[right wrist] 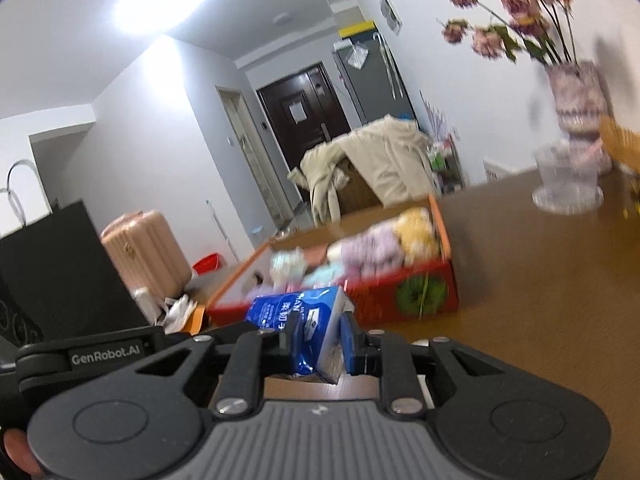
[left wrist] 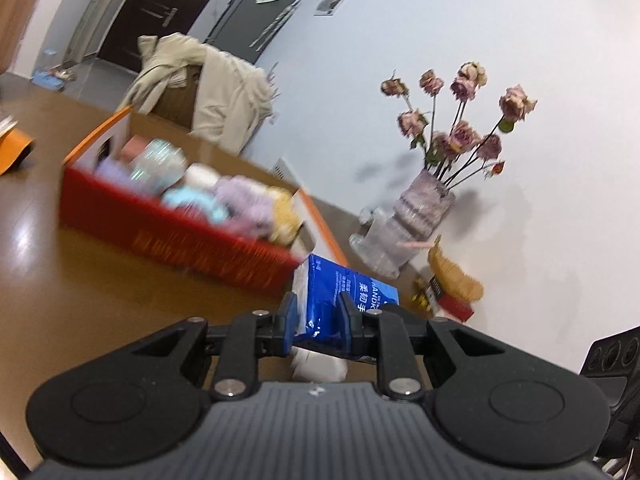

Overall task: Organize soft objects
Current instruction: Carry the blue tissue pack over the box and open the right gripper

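Left wrist view: left gripper (left wrist: 316, 320) clamps the blue tissue pack (left wrist: 340, 300); right gripper (right wrist: 320, 338) clamps it too. Pack looks light, squashy, with slippery wrap; grip its ends.

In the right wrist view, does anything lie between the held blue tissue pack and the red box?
Nothing shows there. In the right wrist view the blue tissue pack, clamped in the right gripper, overlaps the red box.

Blue tissue pack (left wrist: 340, 300), white print on glossy wrap, white end showing, squeezed and creased at both ends, tilted, clear of the brown tabletop. Just beyond it, red open box (left wrist: 208, 246) with orange flaps, resting on the table, crammed with soft items (left wrist: 240, 200): lilac, pale blue, white, pink, yellow plush at one end. Blurred; finer detail unreadable.
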The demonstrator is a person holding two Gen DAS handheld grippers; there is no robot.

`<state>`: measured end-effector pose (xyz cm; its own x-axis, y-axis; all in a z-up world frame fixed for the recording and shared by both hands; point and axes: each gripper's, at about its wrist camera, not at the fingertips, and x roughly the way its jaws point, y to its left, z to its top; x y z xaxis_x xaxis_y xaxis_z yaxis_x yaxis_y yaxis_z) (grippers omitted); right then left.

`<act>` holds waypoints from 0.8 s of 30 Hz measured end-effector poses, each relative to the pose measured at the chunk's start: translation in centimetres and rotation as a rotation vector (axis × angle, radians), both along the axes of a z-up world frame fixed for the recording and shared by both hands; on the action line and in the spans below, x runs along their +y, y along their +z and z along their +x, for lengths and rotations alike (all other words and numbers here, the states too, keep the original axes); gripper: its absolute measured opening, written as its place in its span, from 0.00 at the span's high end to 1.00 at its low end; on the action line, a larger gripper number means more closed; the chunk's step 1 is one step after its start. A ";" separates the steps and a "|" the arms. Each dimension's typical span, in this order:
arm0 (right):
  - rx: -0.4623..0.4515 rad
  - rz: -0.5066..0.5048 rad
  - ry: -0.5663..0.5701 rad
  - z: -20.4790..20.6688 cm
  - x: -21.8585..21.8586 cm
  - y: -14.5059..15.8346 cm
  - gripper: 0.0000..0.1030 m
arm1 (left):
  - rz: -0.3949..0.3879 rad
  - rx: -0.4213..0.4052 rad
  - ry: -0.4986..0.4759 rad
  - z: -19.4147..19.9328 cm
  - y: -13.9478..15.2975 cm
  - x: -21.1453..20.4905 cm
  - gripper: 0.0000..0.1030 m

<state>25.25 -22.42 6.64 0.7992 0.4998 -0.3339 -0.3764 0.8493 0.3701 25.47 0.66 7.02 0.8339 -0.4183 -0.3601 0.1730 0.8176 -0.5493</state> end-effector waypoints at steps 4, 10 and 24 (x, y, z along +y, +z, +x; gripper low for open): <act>-0.010 -0.005 -0.001 5.7 -0.4 2.1 0.81 | -0.008 -0.020 -0.018 5.7 1.5 -0.2 0.79; 0.056 -0.069 -0.010 15.8 0.3 2.5 0.81 | -0.023 0.052 -0.032 15.8 0.4 -0.1 0.79; 0.172 -0.234 -0.033 22.9 2.8 -2.0 0.78 | 0.123 0.111 -0.013 18.9 -2.0 0.0 0.75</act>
